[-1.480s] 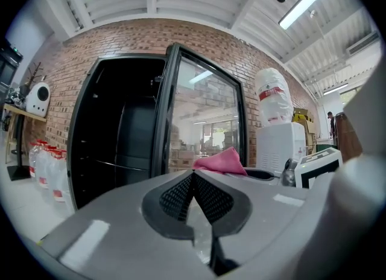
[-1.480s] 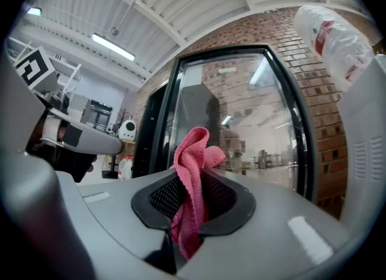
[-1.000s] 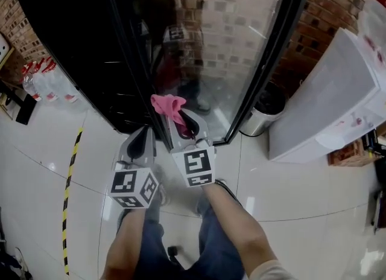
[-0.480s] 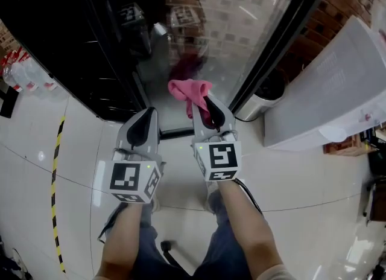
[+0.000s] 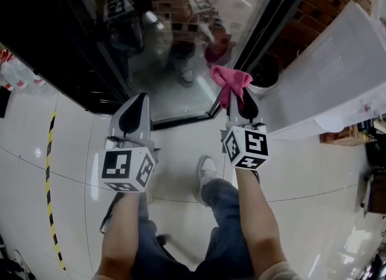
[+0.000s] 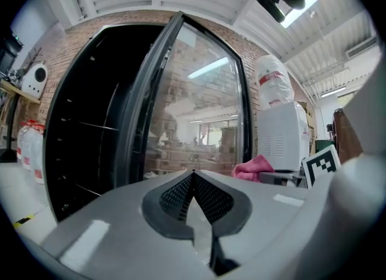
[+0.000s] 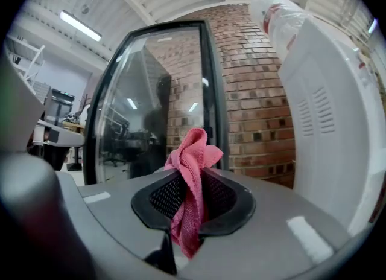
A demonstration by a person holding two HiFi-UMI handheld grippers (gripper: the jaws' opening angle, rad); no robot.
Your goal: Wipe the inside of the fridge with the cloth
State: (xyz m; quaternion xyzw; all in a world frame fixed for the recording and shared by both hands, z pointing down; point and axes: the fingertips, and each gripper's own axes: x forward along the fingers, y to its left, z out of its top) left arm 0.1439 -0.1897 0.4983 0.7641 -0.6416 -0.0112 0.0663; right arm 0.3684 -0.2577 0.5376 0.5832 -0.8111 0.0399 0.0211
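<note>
Lengthwise, cloth [image 7: 192, 176] follows right gripper [image 5: 236, 99] jaws — bunch forward.

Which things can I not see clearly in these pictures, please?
Fridge inside: head view and left gripper view, too dark. Only faint shelf lines show, so dirt cannot be judged.
Door: its top is cut off by the head view's upper edge, and reflections cover the glass.
Cloth: in the left gripper view, its lower part is hidden behind the left gripper.
</note>
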